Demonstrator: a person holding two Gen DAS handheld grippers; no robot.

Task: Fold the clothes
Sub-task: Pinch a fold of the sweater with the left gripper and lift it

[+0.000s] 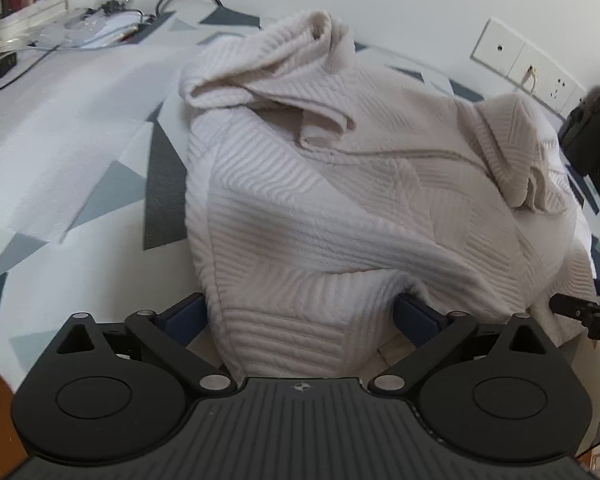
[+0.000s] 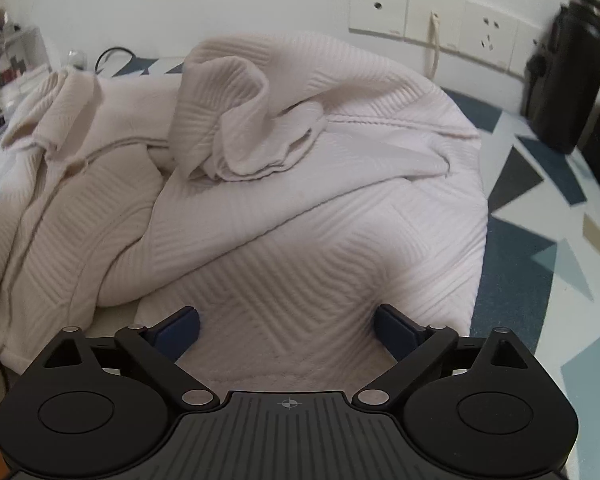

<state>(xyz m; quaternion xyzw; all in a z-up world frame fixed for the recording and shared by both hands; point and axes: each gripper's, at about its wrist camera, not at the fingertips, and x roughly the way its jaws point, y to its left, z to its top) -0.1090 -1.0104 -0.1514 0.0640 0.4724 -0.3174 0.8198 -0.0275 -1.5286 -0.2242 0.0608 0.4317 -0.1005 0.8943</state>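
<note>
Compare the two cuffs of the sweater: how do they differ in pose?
In the right wrist view, the middle cuff lies on top of the sweater, bunched into a loop with layered folds. The left cuff lies at the sweater's far left edge, flatter, with only a small crumple. The middle cuff shows its ribbing clearly; the left cuff is blurred. Both are cream, ribbed and folded inward onto the body.

soft even daylight, fisheye-warped blurry edges
</note>
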